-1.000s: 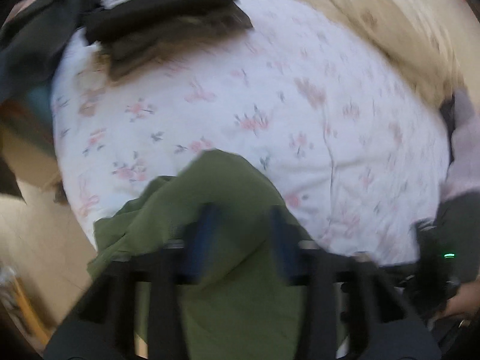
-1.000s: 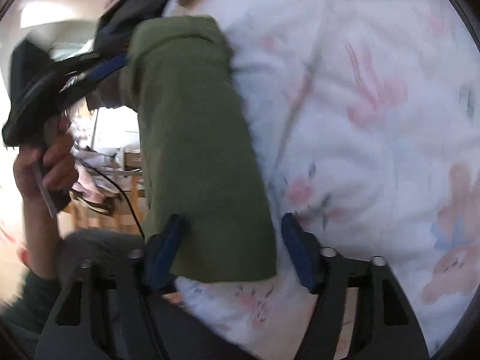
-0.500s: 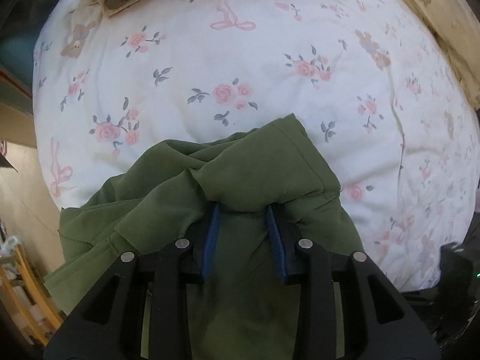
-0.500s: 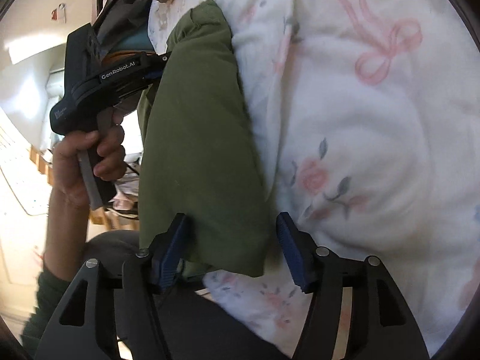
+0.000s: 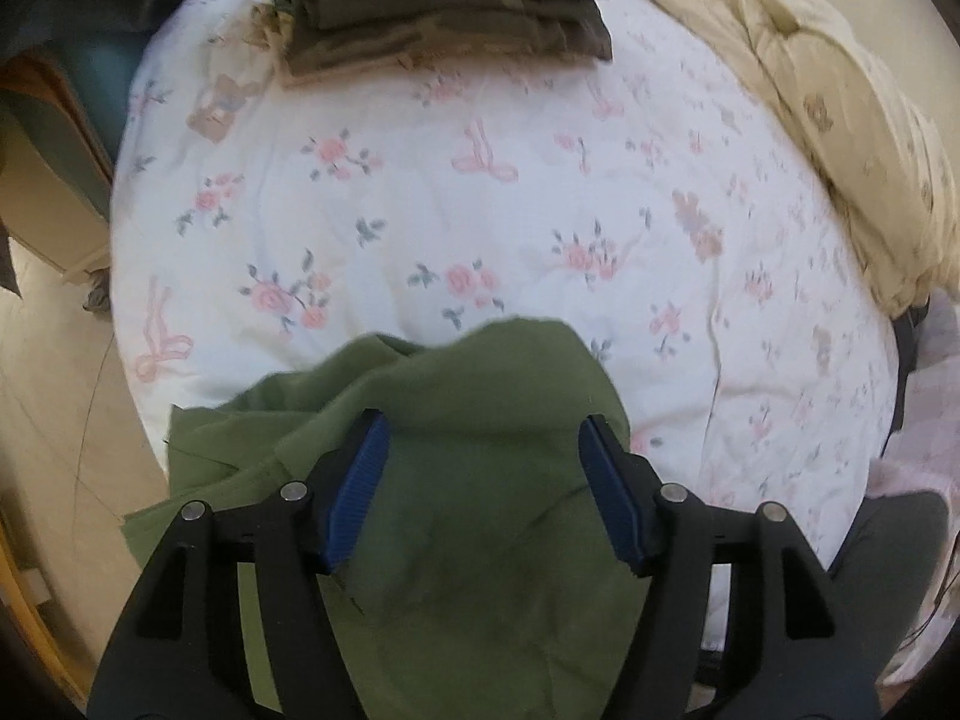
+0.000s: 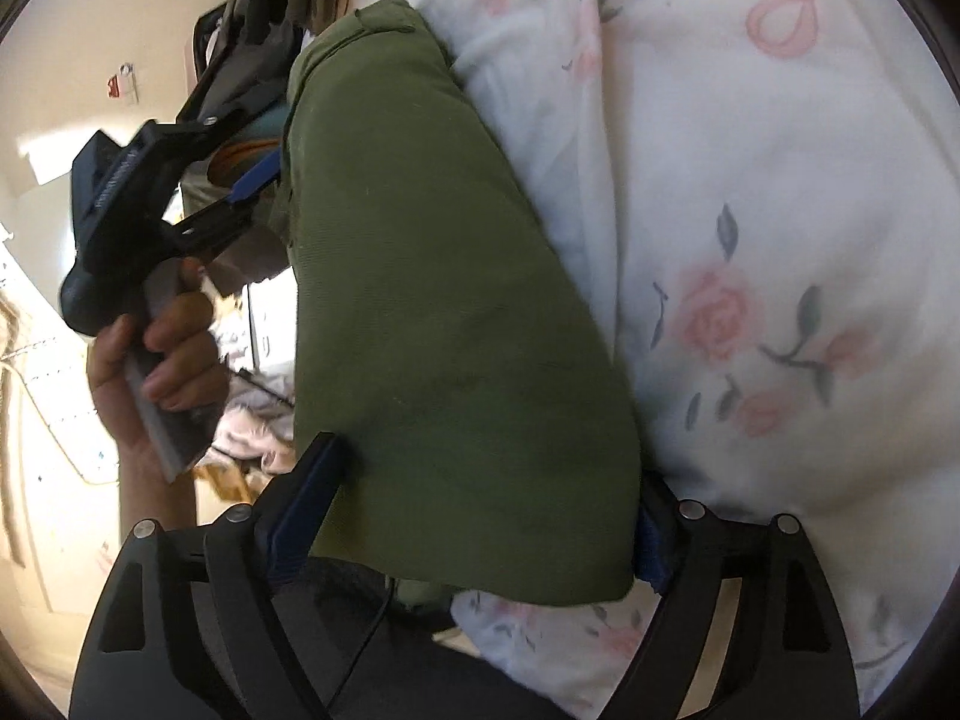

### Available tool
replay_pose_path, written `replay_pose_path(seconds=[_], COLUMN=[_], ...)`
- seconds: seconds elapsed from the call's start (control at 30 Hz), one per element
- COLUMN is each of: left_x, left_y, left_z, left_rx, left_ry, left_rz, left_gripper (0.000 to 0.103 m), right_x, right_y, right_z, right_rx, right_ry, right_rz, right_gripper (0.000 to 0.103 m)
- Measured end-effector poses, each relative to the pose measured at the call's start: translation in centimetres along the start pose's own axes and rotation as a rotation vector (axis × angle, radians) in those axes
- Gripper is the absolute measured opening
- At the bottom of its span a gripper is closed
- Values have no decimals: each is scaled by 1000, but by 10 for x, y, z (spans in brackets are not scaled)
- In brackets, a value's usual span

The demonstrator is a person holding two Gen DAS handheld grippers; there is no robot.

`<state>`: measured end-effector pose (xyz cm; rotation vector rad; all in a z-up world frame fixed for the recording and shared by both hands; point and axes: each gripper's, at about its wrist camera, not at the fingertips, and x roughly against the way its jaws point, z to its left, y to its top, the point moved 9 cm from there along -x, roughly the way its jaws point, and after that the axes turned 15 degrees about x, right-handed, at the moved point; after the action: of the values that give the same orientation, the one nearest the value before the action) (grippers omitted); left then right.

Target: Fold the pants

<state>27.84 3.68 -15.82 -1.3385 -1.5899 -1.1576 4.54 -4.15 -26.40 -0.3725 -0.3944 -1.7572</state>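
Left wrist view: the left tongs (image 5: 483, 480) hang over the olive-green cotton pants (image 5: 456, 480), jaws parted and just opened wider, the ribbed blue pads (image 5: 360, 480) clear of the cloth that lies loose between them. The pants sit bunched at the six o'clock edge of the white quilted bed cover printed with pink roses and bows (image 5: 480, 210), where the person can reach them without leaning. A loose green flap spills toward eight o'clock over the bed's edge, so the fold looks unfinished on that side.

At twelve o'clock a stack of dark folded garments (image 5: 444, 18) lies at the far edge of the cover, apparently parked there to leave the middle free for folding. A rumpled cream blanket (image 5: 828, 120) is pushed aside at two o'clock.

In the right wrist view the pants (image 6: 444, 324) run as a long padded strip from six to twelve o'clock along the cover (image 6: 780, 240). The right tongs (image 6: 480, 522) straddle the near end, jaws wide and just opened further; cloth lies between the pads, but whether they press on it cannot be told from here. At nine o'clock a hand (image 6: 156, 372) grips the handle of the left tongs (image 6: 252, 180), one blue pad showing beside the strip's far half.

Both ends let go together suggests the strip has just been laid down, ready for the next fold.
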Motion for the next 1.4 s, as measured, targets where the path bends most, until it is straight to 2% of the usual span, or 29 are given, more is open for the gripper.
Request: replay_pose_path(seconds=[0.03, 0.07, 0.1, 0.17, 0.2, 0.27, 0.33, 0.4, 0.5, 0.53, 0.6, 0.63, 0.7, 0.77, 0.87, 0.93, 0.97, 1.0, 1.03, 1.13, 1.27, 1.33, 1.4], left_x=[5, 8, 13, 21, 33, 55, 79, 90, 95, 94, 89, 86, 81, 77, 71, 65, 59, 55, 50, 40, 30, 23, 18], left_y=[2, 5, 8, 15, 22, 36, 49, 57, 64, 63, 64, 64, 63, 61, 57, 55, 55, 54, 53, 49, 38, 29, 16], left_z=[0, 1, 2, 1, 2, 4, 15, 27, 42, 45, 51, 53, 55, 55, 51, 47, 44, 42, 40, 31, 17, 10, 6], left_rx=[5, 8, 12, 17, 29, 72, 129, 179, 237, 247, 268, 270, 268, 261, 242, 222, 206, 196, 189, 176, 191, 220, 298], left_ry=[-7, -8, -12, -29, -46, -94, -125, -123, -118, -117, -104, -96, -74, -60, -49, -39, -25, -13, -1, 9, -18, -28, -46], left_rz=[-16, -28, -45, -89, -143, -247, -330, -383, -408, -407, -392, -386, -382, -380, -362, -348, -337, -328, -317, -286, -224, -177, -140], left_gripper=[62, 62, 62, 62, 62, 62, 66, 71, 71, 71, 71, 71, 71, 71, 71, 71, 71, 71, 71, 71, 71, 71, 71], right_x=[0, 2, 7, 18, 23, 27, 41, 51, 87, 101, 110, 123, 140, 156, 172, 171, 171, 162, 156, 149, 176, 196, 211], right_y=[0, -1, 0, 2, 4, 4, 11, 20, 50, 65, 74, 99, 134, 177, 238, 277, 277, 305, 314, 324, 312, 295, 283], right_z=[2, 7, 10, 21, 30, 34, 50, 61, 74, 79, 79, 66, 51, 34, 21, 11, 11, -5, -16, -47, -47, -42, -39], right_rx=[5, 21, 58, 163, 241, 262, 346, 396, 414, 461, 489, 497, 564, 557, 617, 638, 638, 601, 575, 537, 501, 498, 473], right_ry=[-23, -32, -61, -122, -158, -161, -164, -161, -175, -200, -231, -248, -343, -390, -486, -536, -536, -535, -554, -638, -582, -566, -585], right_rz=[-4, -4, -4, -12, -15, -13, 16, 24, -39, -56, -57, -10, 14, 38, 78, 96, 96, 127, 158, 182, 90, 53, 2], right_gripper=[83, 65, 53, 20, 17, 13, 12, 10, 10, 9, 10, 9, 9, 8, 7, 7, 7, 7, 8, 14, 35, 35, 37])
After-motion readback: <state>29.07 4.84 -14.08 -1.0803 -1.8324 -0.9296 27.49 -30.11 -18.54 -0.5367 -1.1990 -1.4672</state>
